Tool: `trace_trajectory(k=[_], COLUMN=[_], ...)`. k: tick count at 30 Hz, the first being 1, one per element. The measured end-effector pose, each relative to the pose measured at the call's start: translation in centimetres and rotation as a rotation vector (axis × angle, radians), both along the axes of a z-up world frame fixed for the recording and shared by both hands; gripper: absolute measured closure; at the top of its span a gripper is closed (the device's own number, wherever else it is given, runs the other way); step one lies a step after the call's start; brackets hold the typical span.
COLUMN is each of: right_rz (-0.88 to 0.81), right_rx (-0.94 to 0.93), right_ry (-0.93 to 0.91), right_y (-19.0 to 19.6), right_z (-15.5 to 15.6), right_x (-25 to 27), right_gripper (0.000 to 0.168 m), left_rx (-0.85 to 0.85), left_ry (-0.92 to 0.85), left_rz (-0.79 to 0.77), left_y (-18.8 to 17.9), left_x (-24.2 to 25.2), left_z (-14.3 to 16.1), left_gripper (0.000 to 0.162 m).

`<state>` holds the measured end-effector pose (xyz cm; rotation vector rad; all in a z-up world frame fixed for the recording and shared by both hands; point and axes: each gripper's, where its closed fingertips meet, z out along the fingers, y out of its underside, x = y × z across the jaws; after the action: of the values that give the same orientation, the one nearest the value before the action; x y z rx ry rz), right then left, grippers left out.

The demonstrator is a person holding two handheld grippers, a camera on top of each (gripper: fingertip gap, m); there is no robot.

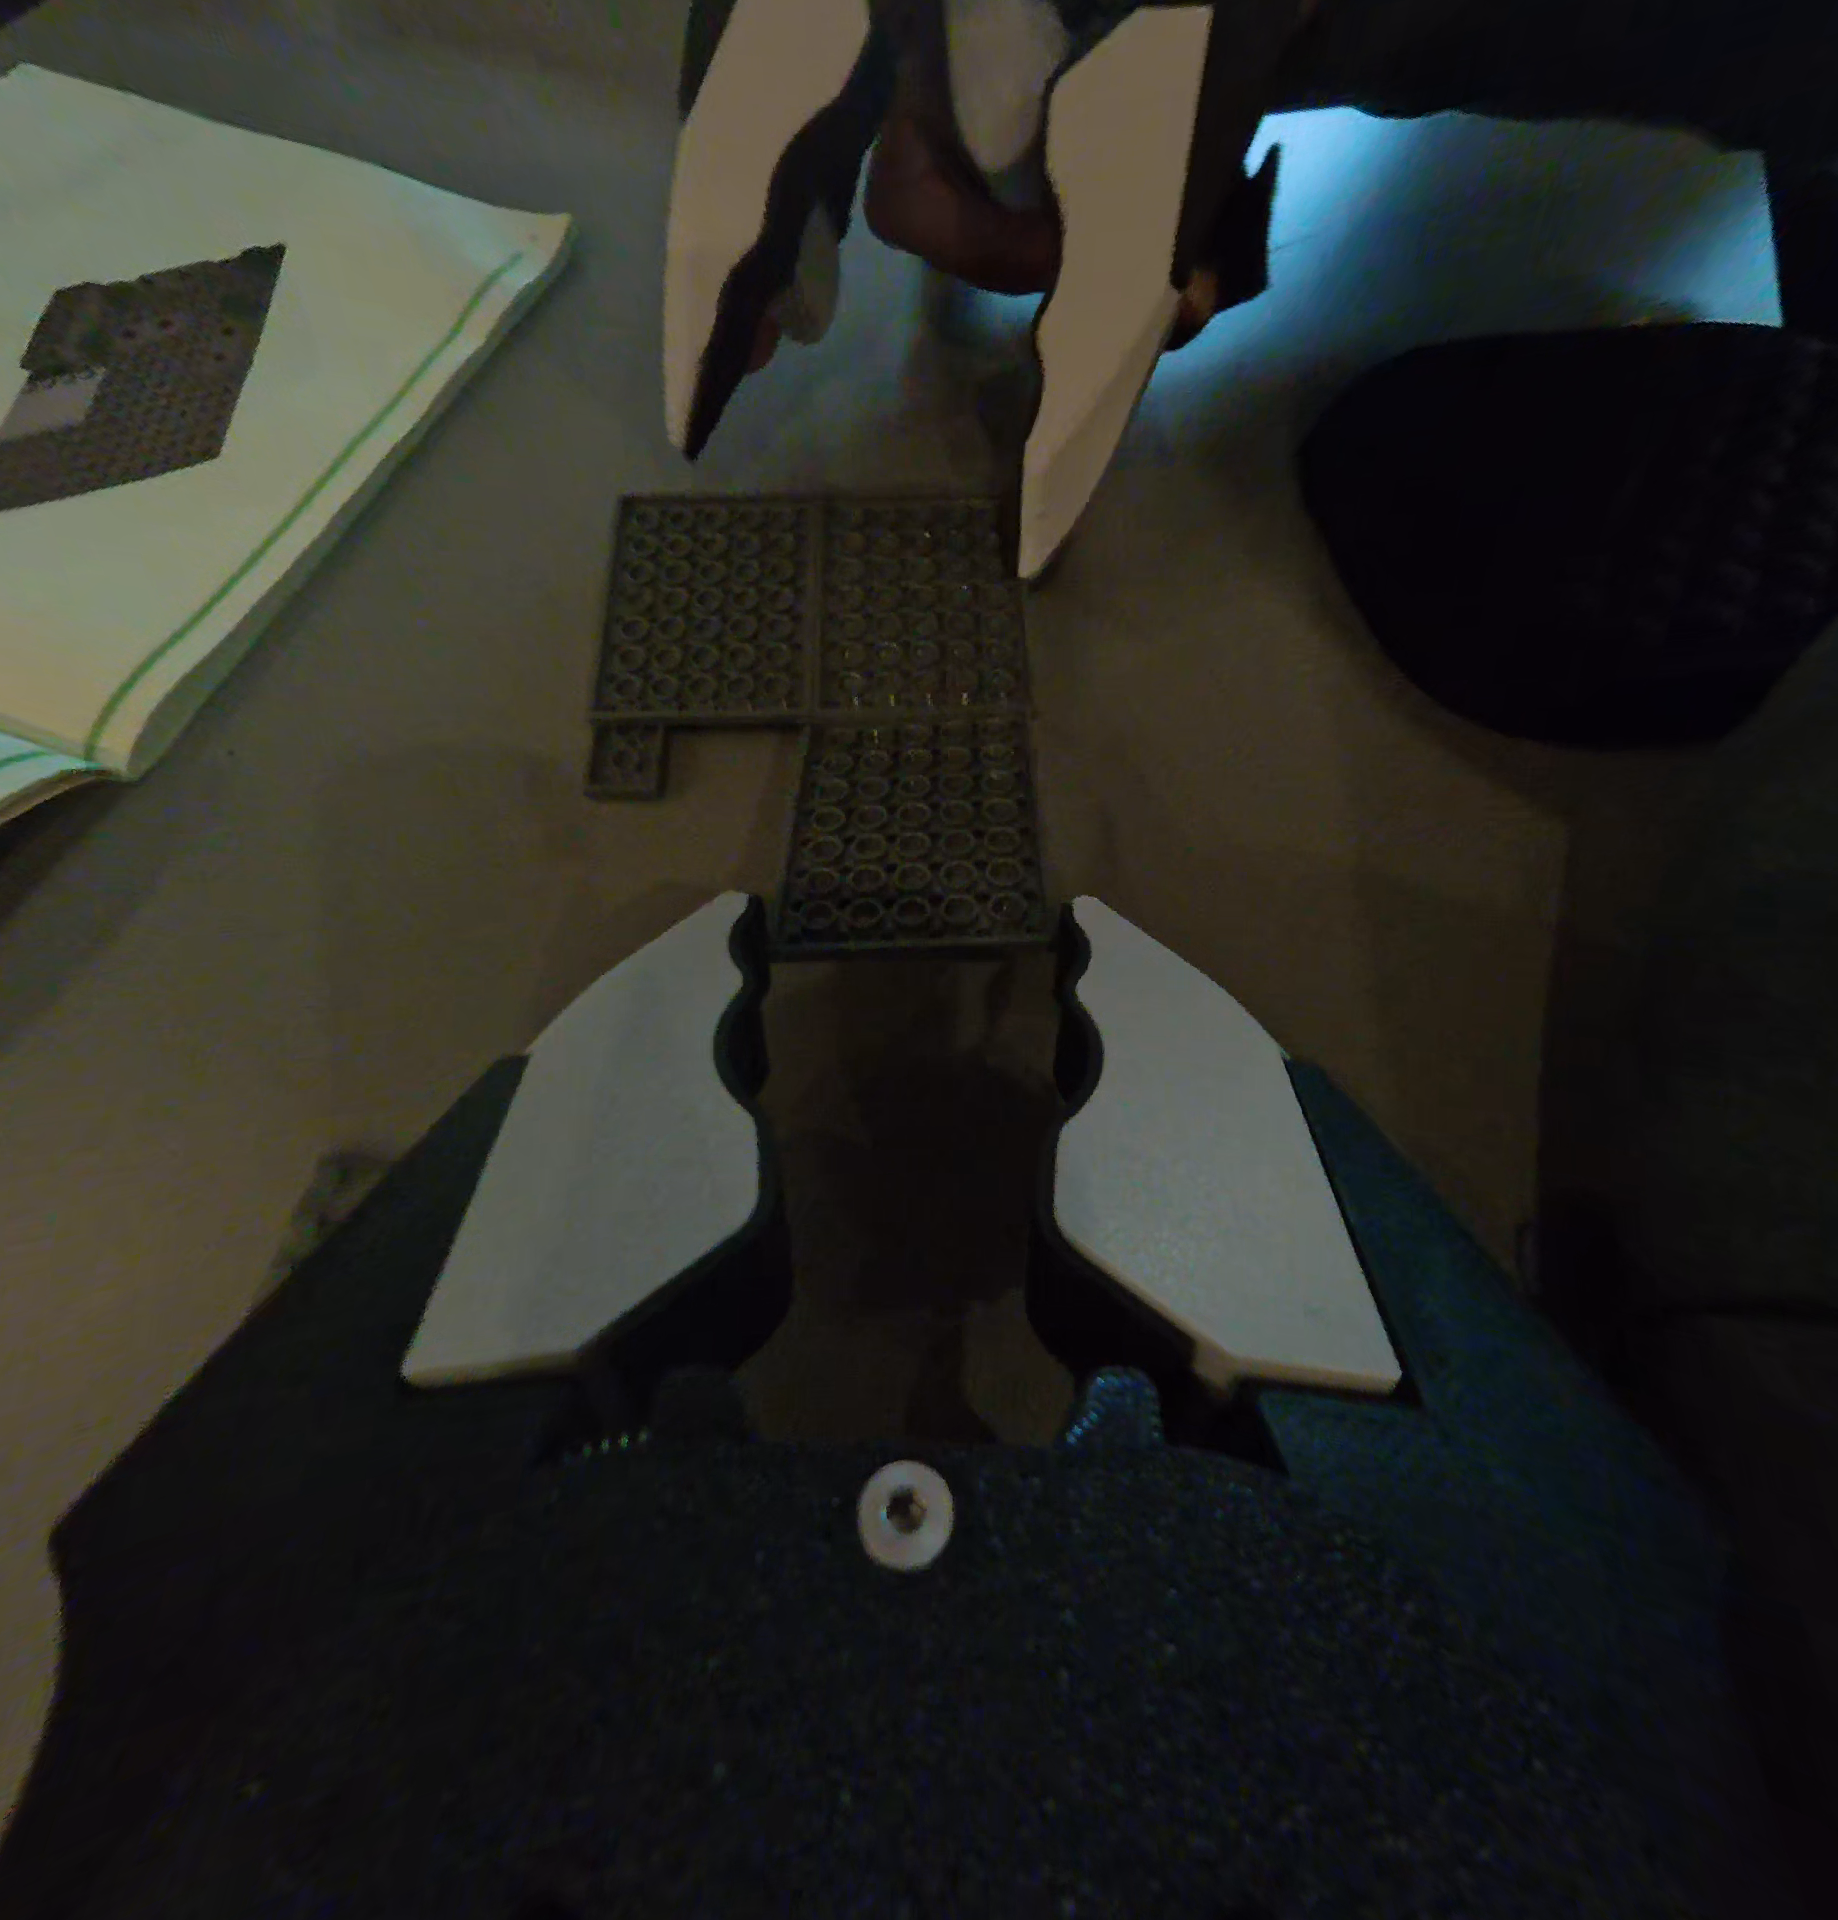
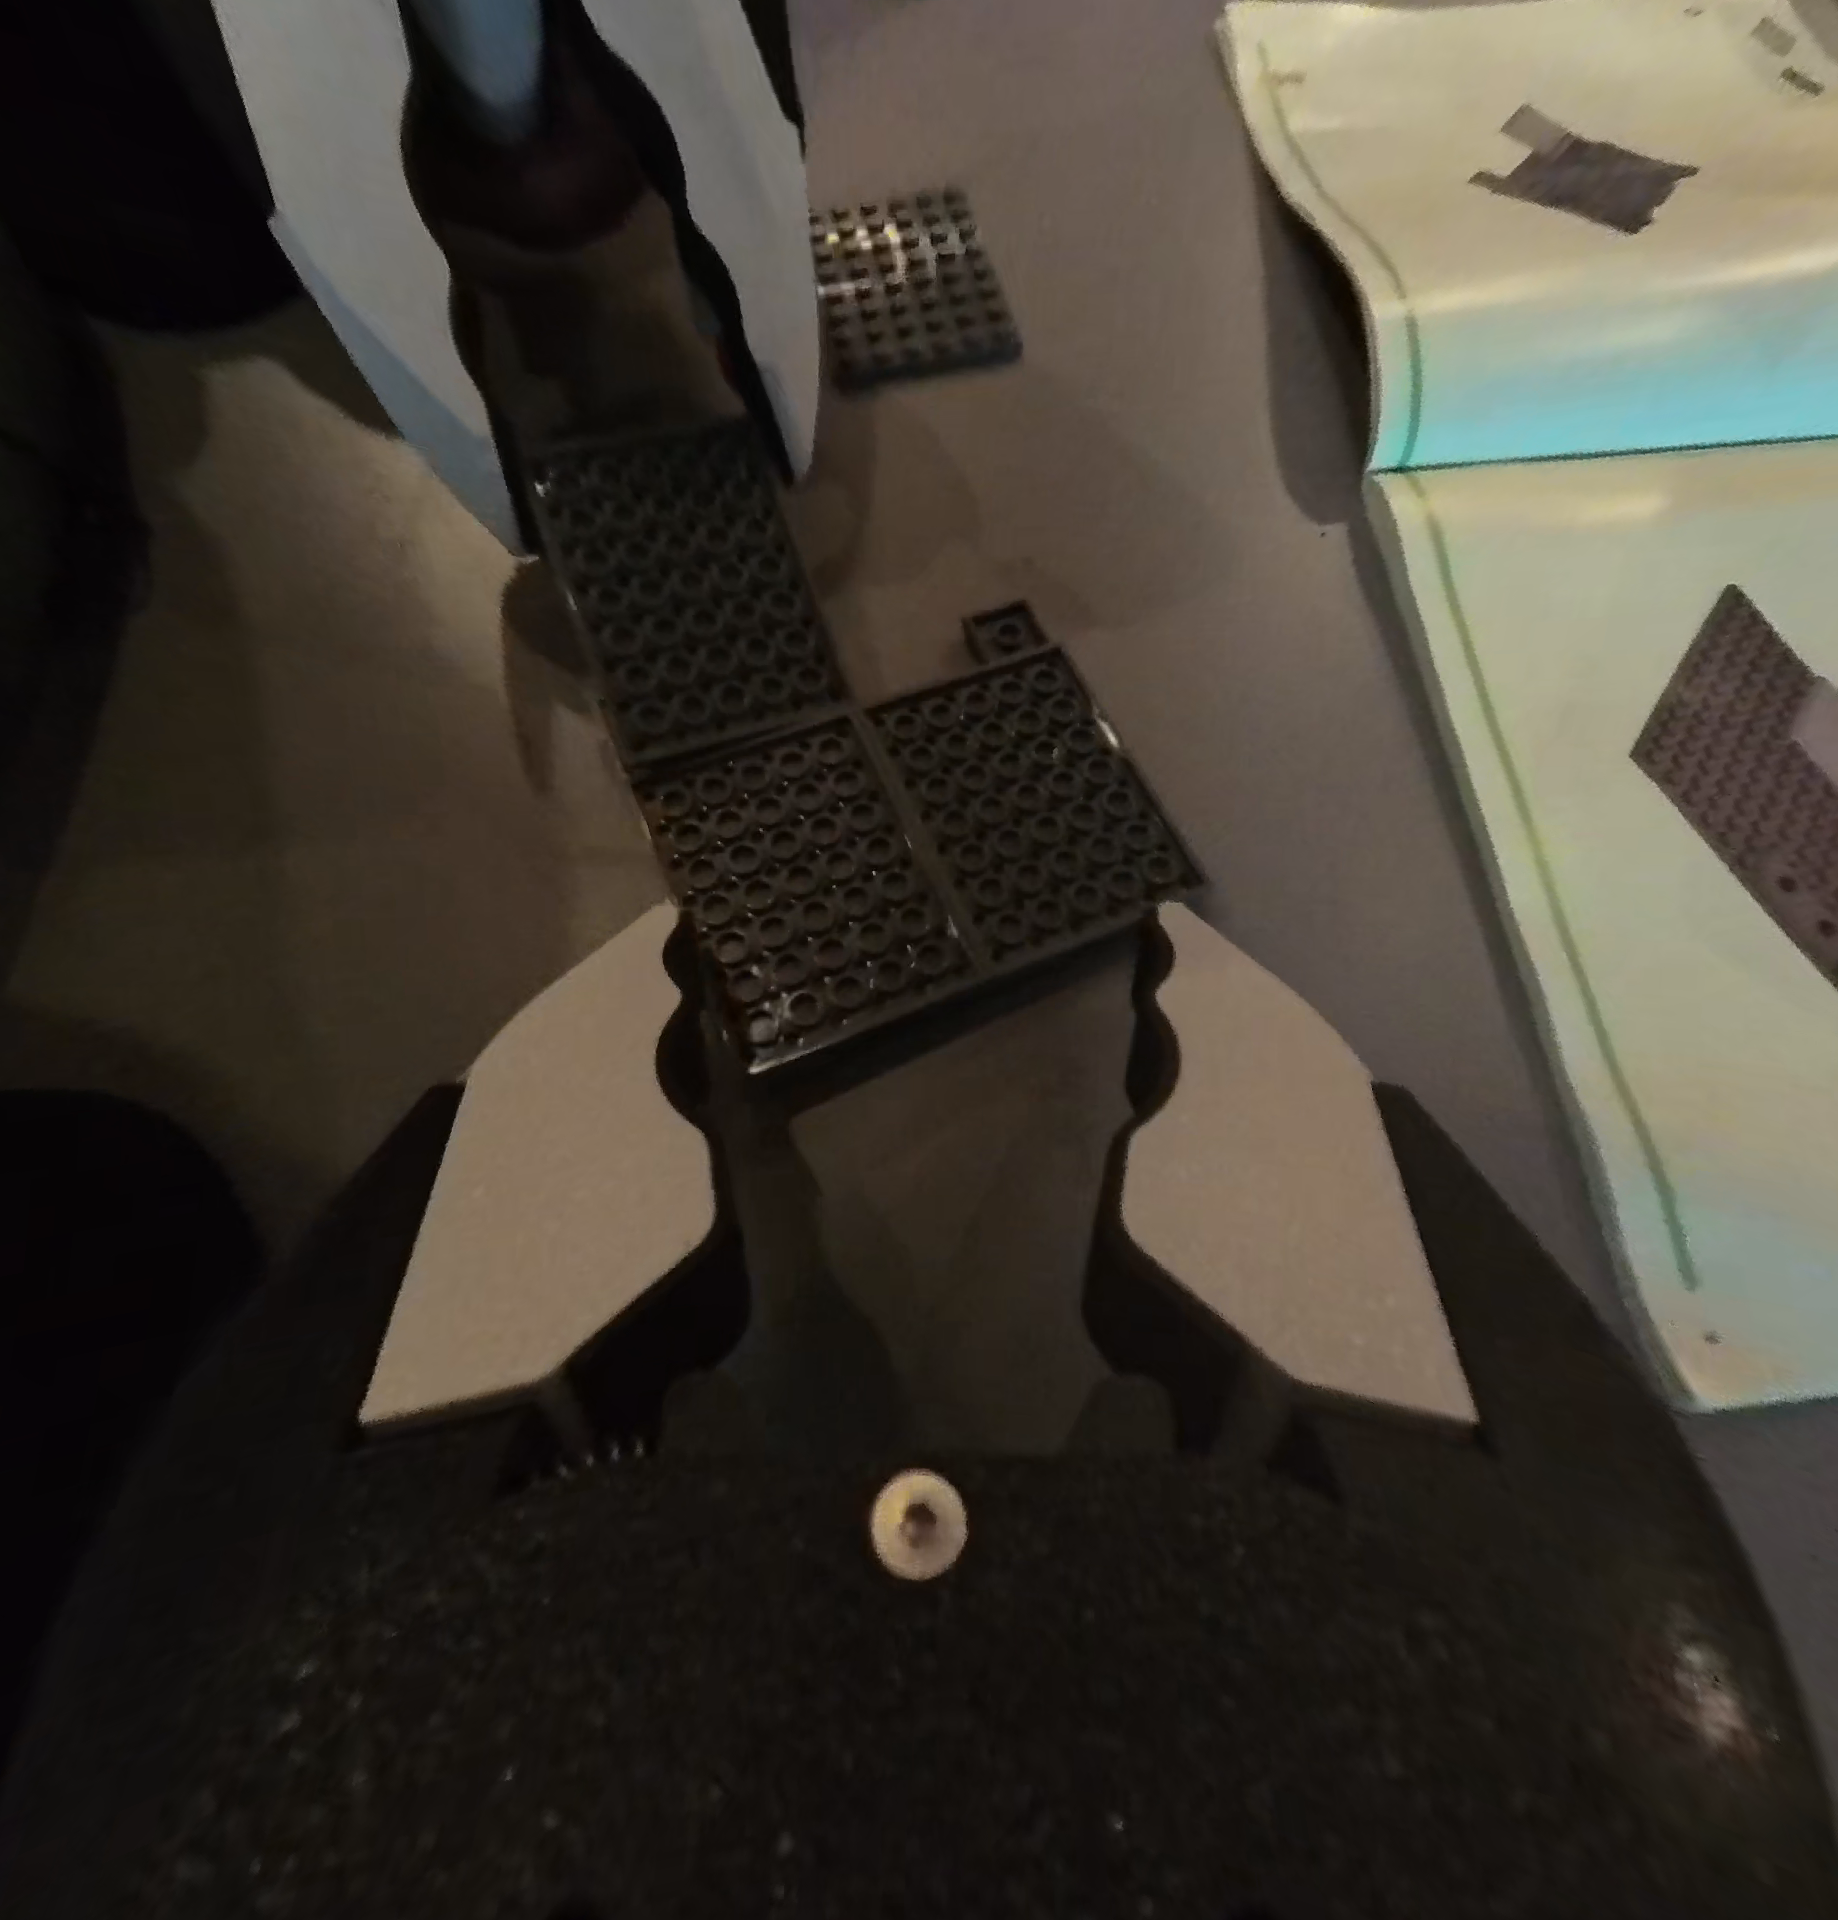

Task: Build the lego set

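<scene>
A flat grey Lego plate assembly (image 1: 821,623) of three square plates lies in an L on the table, ringed faces up, and also shows in the right wrist view (image 2: 821,862). A small plate (image 1: 629,758) sticks out from one edge. My left gripper (image 1: 907,920) straddles the end of the long arm, fingers touching both sides. It appears at the top of the right wrist view (image 2: 624,436). My right gripper (image 2: 920,951) is open with a corner of the assembly between its fingers. In the left wrist view (image 1: 863,499) it is at the assembly's far edge.
An open instruction booklet (image 1: 219,416) lies left of the assembly and shows in the right wrist view (image 2: 1621,520) on the right. A separate studded grey plate (image 2: 915,291) lies beyond the assembly. A dark rounded mesh object (image 1: 1590,540) is off the table's right side. One gripper's finger ends stand about 10 cm off the other's. The separate studded grey plate (image 2: 915,291) is about 9 cm from my left fingertips.
</scene>
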<state>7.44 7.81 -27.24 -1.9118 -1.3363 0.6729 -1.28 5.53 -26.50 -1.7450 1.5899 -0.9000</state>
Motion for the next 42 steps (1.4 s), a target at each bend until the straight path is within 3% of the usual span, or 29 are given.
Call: trace_trajectory(k=[11,20,27,42], right_rz=[0.113,0.085,0.083,0.185], right_rx=[0.050,0.472,0.712,0.909], right_ry=[-0.012,-0.199,-0.400,-0.545], right_y=[-1.1,-3.1,-3.7,-3.3], right_z=[2.0,1.6,0.2,-0.5], right_x=[-1.6,-4.1,-3.2,-4.6], right_gripper=[0.092,0.109,0.125,0.144], left_rx=[0.049,0.055,0.044,0.054], left_ry=[0.036,0.054,0.066,0.096], left_rz=[-0.004,-0.004,-0.010,0.009], left_y=[-0.2,-0.3,-0.6,-0.7], left_x=[0.1,0.1,0.3,0.4], left_z=[-0.9,-1.2,-1.5,-1.8], left_gripper=[0.109,0.109,0.109,0.109])
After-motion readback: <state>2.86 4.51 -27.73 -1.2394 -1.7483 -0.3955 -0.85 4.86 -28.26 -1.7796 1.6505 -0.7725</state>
